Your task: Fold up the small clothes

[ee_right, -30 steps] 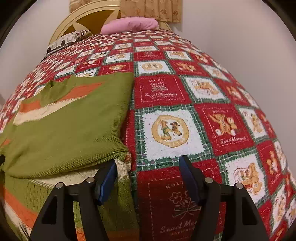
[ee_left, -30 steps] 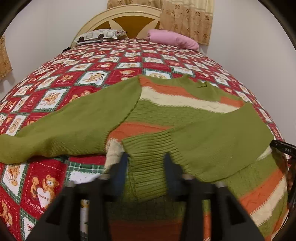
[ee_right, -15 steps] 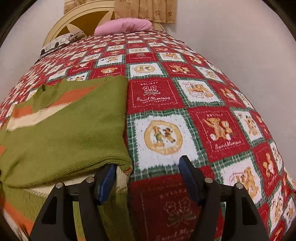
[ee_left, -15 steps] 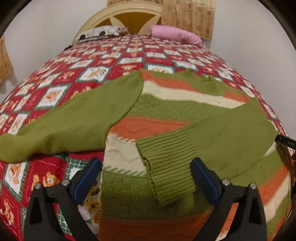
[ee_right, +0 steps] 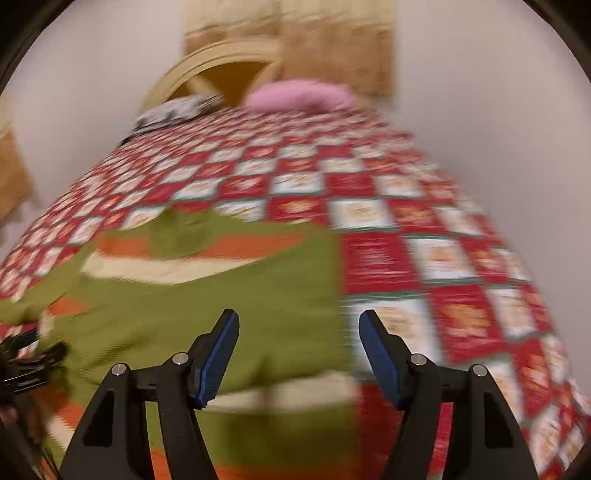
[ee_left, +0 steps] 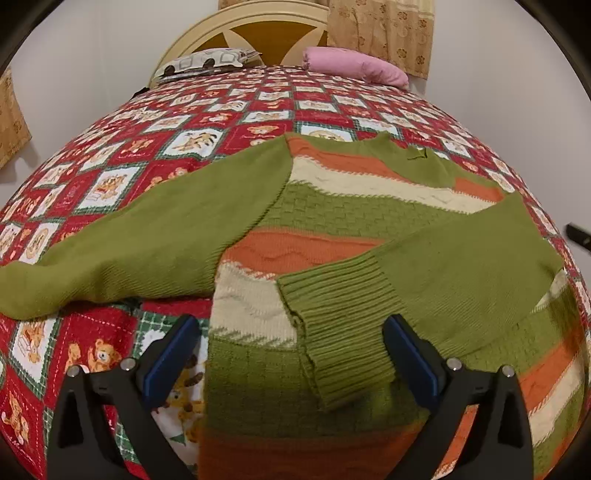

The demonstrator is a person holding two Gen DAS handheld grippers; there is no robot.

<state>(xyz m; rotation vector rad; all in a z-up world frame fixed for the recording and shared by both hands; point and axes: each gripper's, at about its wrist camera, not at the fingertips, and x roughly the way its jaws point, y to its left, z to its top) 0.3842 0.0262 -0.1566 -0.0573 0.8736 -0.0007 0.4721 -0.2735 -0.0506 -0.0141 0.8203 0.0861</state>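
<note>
Bedroom setup, with a red patchwork quilt with bear squares [ee_left: 110, 173] covering the whole bed. Starting at the jaws: the left gripper [ee_left: 291, 354] stood wide open, pads clear of everything, with the ribbed green cuff [ee_left: 332, 332] of the folded-in sleeve lying loose between them on the sweater body. The right gripper [ee_right: 297, 354] was open too, nothing pinched, hanging above the sweater's folded right edge, though that view was badly smeared. The green, orange and cream striped knit sweater [ee_left: 332, 221] lay flat in the middle of the quilt, neck toward the cream wooden headboard [ee_left: 251, 33]; one sleeve was already crossed over the chest, while the other long green sleeve [ee_left: 129, 251] was stretched out flat on the quilt, not yet folded. My guess at what could go wrong: the cuff sat slack and slightly curled, so a pad brushing it on the way out could drag the fold open, and chunky knit likes to creep back anyway. Room-wise it looked fine, with plenty of bare quilt on both sides and toward the pink pillow [ee_left: 354, 68] and the grey patterned pillow [ee_left: 207, 61] far at the top. The near hem ran under the left gripper's fingers, so that edge was hard to judge.
</note>
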